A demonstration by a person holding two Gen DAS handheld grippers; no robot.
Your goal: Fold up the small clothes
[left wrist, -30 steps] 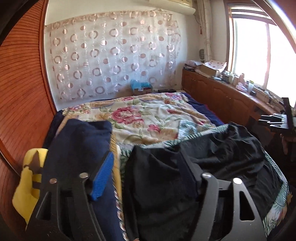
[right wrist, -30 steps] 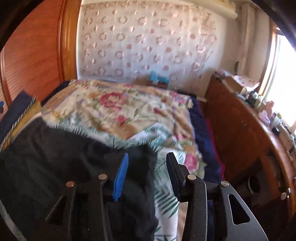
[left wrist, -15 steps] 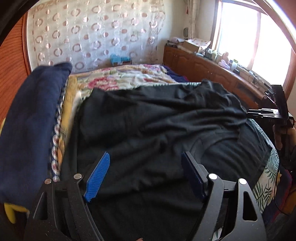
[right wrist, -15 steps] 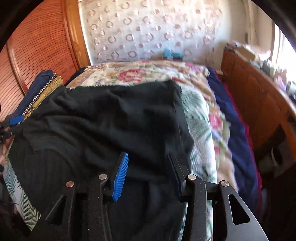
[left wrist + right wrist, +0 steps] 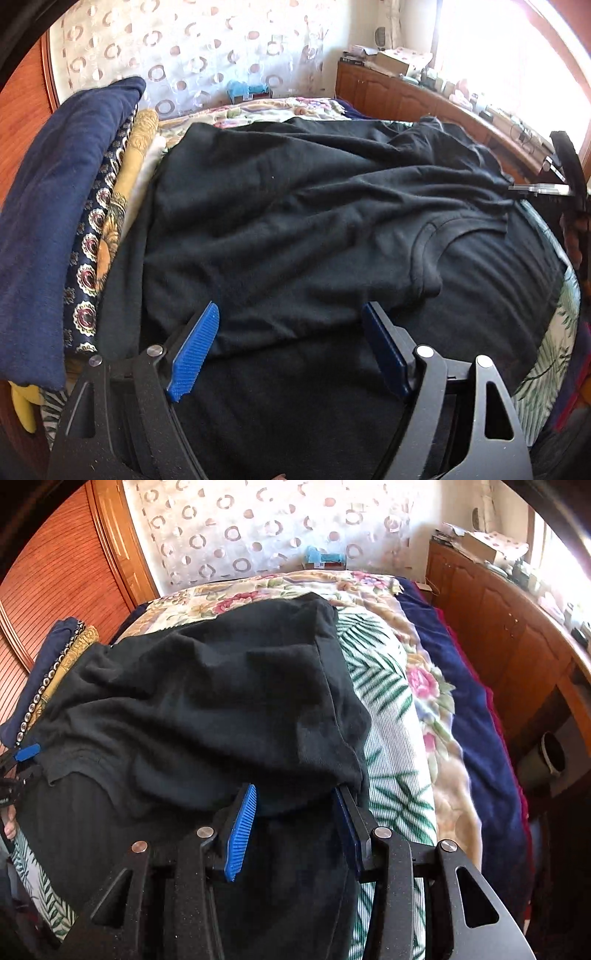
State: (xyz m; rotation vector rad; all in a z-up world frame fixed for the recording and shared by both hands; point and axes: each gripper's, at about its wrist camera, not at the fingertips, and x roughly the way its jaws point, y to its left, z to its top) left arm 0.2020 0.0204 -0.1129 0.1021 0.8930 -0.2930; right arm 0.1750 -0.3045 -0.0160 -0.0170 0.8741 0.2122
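A black T-shirt lies crumpled across the bed, its upper layer folded over a lower black layer, collar toward the right. My left gripper hovers low over the near edge of that fold, open wide, with nothing pinched between its blue pads. In the right wrist view the same shirt fills the middle. My right gripper is half open at the fold's near right corner, cloth edge resting at its fingertips, pads not pressing. Each gripper shows in the other's view: right gripper, left gripper.
A stack of folded clothes, navy on top with patterned and gold pieces beside it, stands left of the shirt. The bed has a leaf-print sheet and a floral quilt. Wooden cabinets run along the right, a wardrobe stands on the left.
Both grippers have dropped and tipped down toward the black shirt, which now fills both views. The right gripper's tips have reached the fold's edge. Neither has closed.
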